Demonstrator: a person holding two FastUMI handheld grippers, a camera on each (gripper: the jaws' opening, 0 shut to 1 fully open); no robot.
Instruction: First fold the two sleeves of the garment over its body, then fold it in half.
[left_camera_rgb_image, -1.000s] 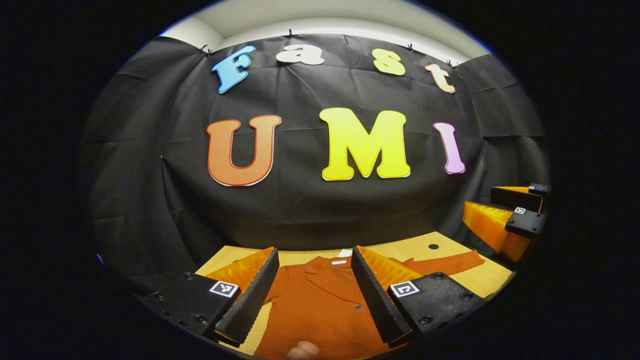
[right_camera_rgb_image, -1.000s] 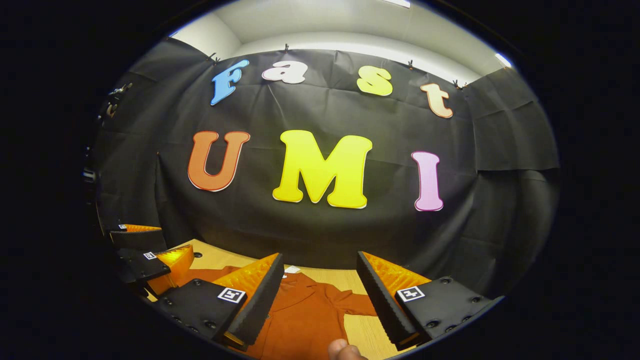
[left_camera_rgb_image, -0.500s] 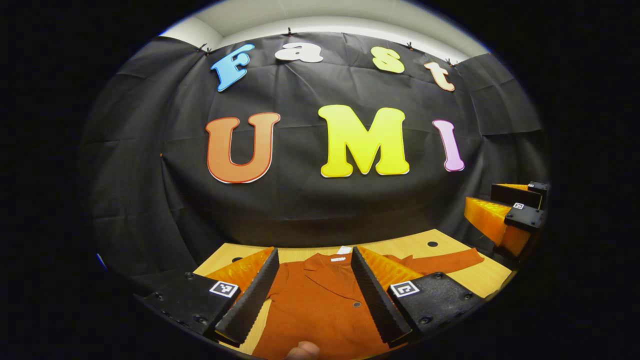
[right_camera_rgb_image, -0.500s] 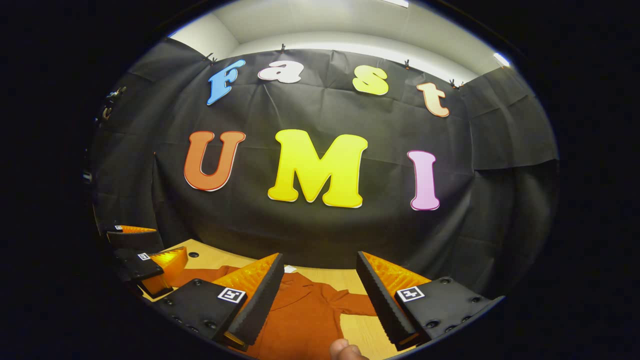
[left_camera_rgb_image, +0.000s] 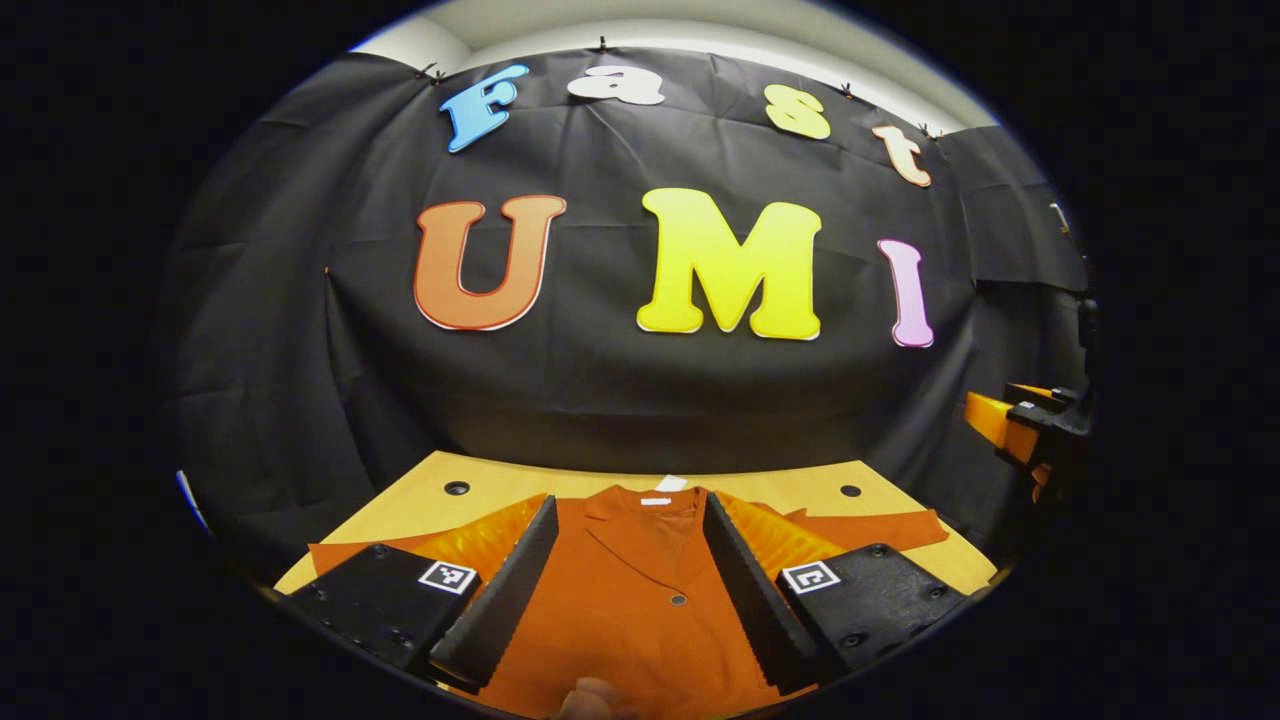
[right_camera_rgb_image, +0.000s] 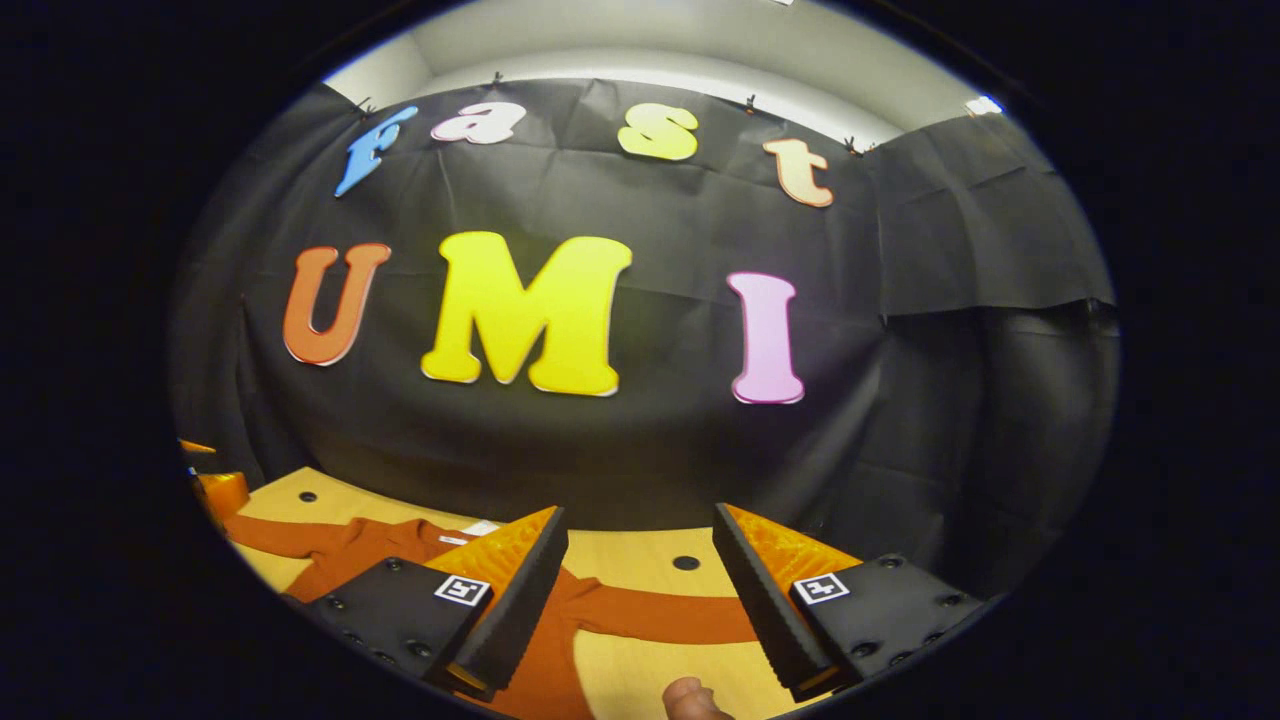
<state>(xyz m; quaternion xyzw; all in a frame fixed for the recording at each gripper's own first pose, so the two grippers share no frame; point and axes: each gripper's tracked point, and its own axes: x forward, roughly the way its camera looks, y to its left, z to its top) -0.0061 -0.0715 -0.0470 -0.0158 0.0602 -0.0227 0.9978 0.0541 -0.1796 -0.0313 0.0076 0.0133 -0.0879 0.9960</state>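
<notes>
Orange garment (left_camera_rgb_image: 620, 610) now centred, right tongs (right_camera_rgb_image: 638, 590) swung toward its sleeve (right_camera_rgb_image: 660, 617)

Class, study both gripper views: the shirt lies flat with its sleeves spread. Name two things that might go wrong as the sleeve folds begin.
1. The right gripper is open above the outstretched sleeve; closing too shallow may pinch only part of the thin cloth, and it could slip out.
2. The left gripper hangs over the shirt body, not a sleeve; gripping here could bunch the front.

Garment (left_camera_rgb_image: 620, 590) lies on table (left_camera_rgb_image: 480, 480), sleeves spread sideways.
</notes>
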